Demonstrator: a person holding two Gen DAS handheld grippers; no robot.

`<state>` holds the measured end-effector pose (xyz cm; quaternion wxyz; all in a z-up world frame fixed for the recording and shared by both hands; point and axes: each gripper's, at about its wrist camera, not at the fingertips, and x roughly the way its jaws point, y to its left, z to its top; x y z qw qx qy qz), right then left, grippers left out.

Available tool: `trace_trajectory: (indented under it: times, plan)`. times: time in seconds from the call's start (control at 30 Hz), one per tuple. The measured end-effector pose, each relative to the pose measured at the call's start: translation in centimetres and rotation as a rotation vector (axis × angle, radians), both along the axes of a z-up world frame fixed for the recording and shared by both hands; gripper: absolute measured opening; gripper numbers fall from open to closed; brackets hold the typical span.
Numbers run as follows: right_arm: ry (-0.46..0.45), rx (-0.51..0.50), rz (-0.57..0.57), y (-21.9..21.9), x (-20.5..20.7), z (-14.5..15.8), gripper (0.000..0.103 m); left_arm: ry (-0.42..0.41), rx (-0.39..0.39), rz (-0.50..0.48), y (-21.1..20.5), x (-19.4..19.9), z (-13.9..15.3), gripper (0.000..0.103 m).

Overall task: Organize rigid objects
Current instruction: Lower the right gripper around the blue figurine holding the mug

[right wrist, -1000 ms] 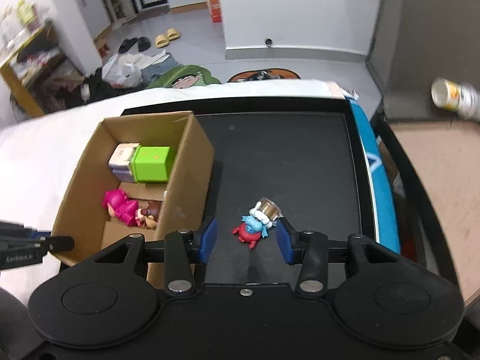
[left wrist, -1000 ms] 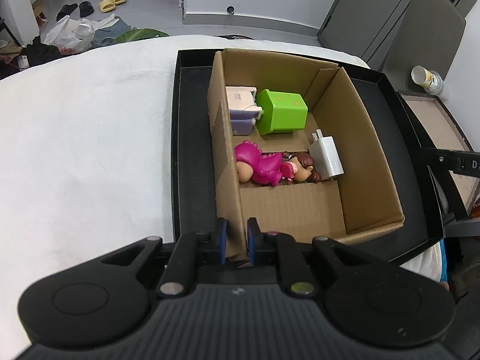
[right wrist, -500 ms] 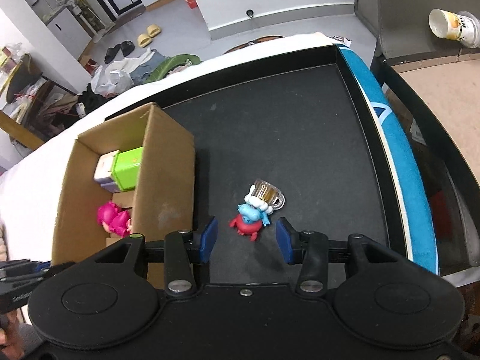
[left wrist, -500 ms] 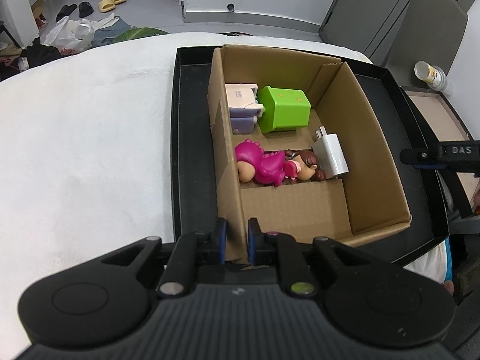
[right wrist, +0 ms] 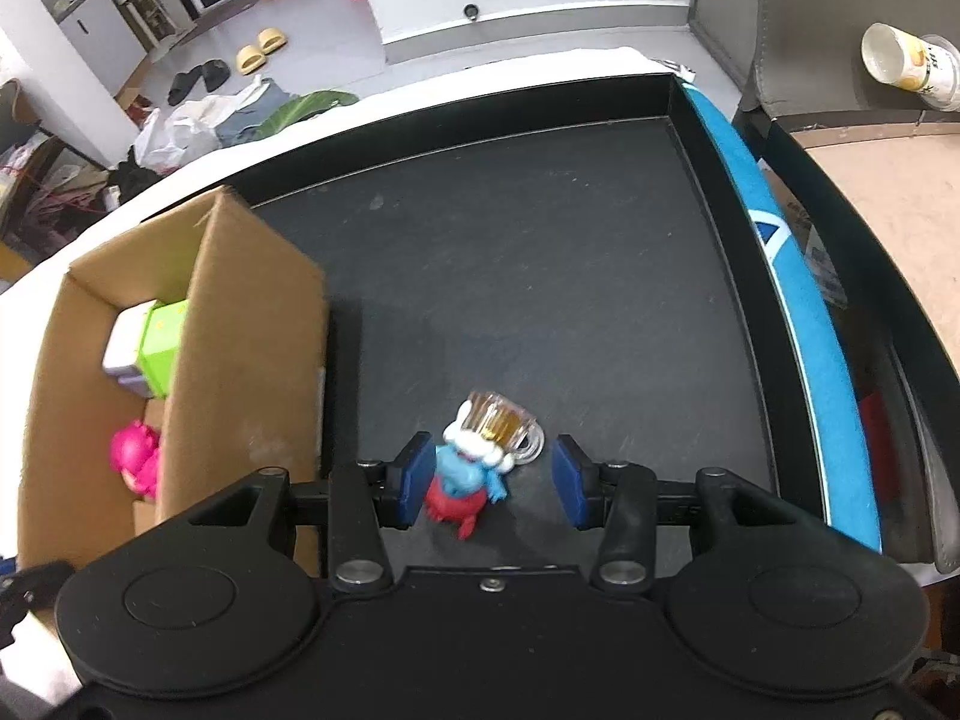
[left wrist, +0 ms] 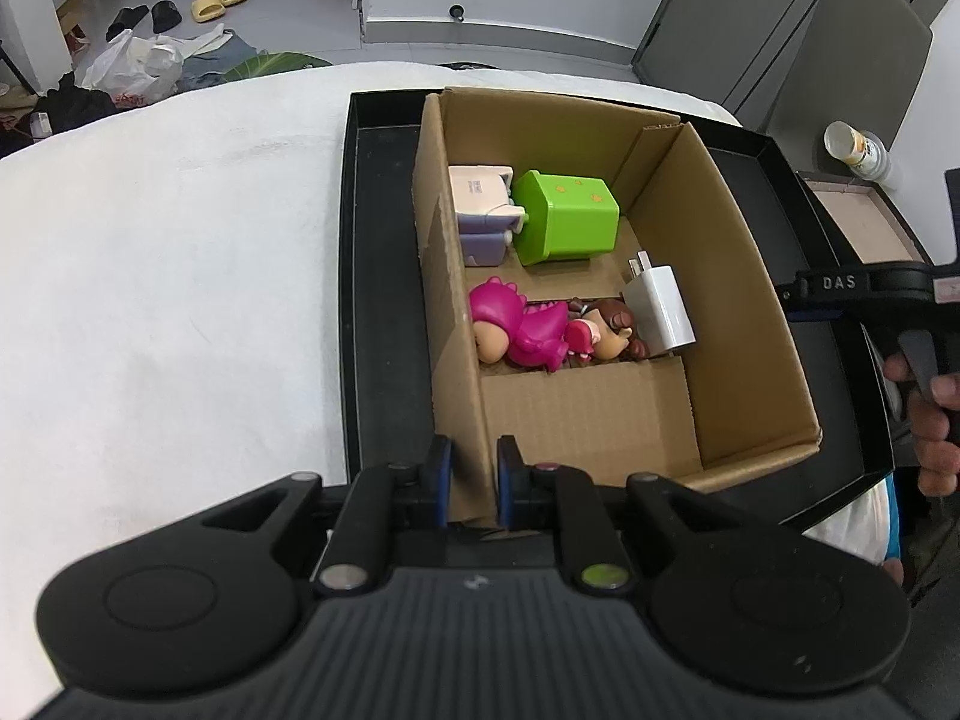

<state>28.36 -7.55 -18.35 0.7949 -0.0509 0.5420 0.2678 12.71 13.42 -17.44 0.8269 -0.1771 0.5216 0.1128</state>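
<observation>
Left wrist view shows us our left tongs (left wrist: 469, 483) clamped on the near left wall of the cardboard box (left wrist: 756, 300), which sits in the black tray (left wrist: 378, 300) on the white worktop (left wrist: 168, 276). Inside lie a green cube (left wrist: 567, 216), a pink dinosaur figure (left wrist: 519, 330) and a white charger (left wrist: 660, 312). Our right tongs (right wrist: 493, 480) stand apart around the blue and red figurine (right wrist: 459, 480) on the tray floor, the left pad touching or nearly touching it.
</observation>
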Motion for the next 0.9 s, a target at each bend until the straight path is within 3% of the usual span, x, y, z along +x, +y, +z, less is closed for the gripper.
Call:
trace_trajectory:
  times: [0.13, 0.27, 0.37, 0.6, 0.67, 0.8, 0.9]
  plan:
    - [0.021, 0.018, 0.002, -0.1, 0.1, -0.3, 0.040, -0.003, -0.007, 0.005, 0.1, -0.1, -0.1, 0.014]
    - [0.040, 0.017, 0.028, -0.1, -0.3, -0.1, 0.024, -0.009, -0.012, 0.011, 0.1, -0.2, -0.1, 0.015]
    - [0.045, 0.009, 0.037, -0.2, -0.6, 0.0, 0.019, -0.009, -0.011, 0.010, 0.1, -0.2, -0.1, 0.015]
    - [0.068, 0.013, 0.026, -0.7, -0.5, 0.2, 0.019, -0.006, -0.010, 0.011, 0.0, -0.3, -0.1, 0.015]
    - [0.083, 0.027, 0.016, -0.6, -0.3, 0.2, 0.022, -0.006, -0.010, 0.012, 0.1, -0.3, 0.0, 0.015]
    - [0.041, 0.040, 0.009, -0.5, -0.6, 0.9, 0.048, -0.007, -0.011, 0.013, 0.1, -0.2, 0.0, 0.014]
    - [0.018, 0.011, 0.040, 0.2, -0.8, 0.6, 0.049, -0.004, -0.009, 0.008, 0.0, -0.1, 0.0, 0.015]
